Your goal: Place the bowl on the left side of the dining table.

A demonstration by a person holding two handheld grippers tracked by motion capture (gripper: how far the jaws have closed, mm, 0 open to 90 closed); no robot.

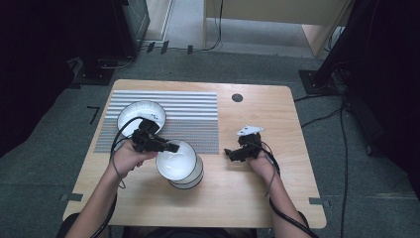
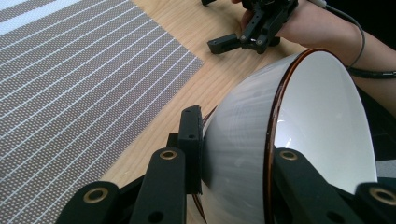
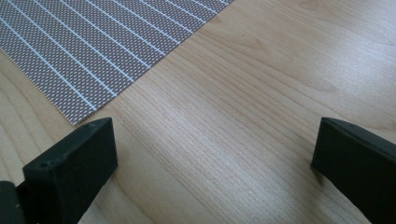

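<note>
**Left gripper holds tilted bowl over stack; right gripper idle on bare wood**

The left gripper (image 1: 171,147) has its jaws closed on the rim of a white bowl (image 1: 177,159), one jaw against the outer wall and the other inside. In the left gripper view the bowl (image 2: 243,126) stands tilted, its opening turned to the side, with a thin dark band along the rim. In the high view it sits over a second bowl (image 1: 190,181), whose wall shows below it; whether the two touch cannot be told. Both are on the near-left middle of the table (image 1: 247,188), just off the near right corner of the striped mat (image 1: 188,119). A third bowl (image 1: 141,116) rests on the mat behind the left hand (image 1: 130,157).

The right gripper (image 1: 233,152) lies well apart to the right, jaws spread wide and holding nothing. Its own view shows bare wood between the jaws and the mat corner (image 3: 93,51) beyond.
</note>
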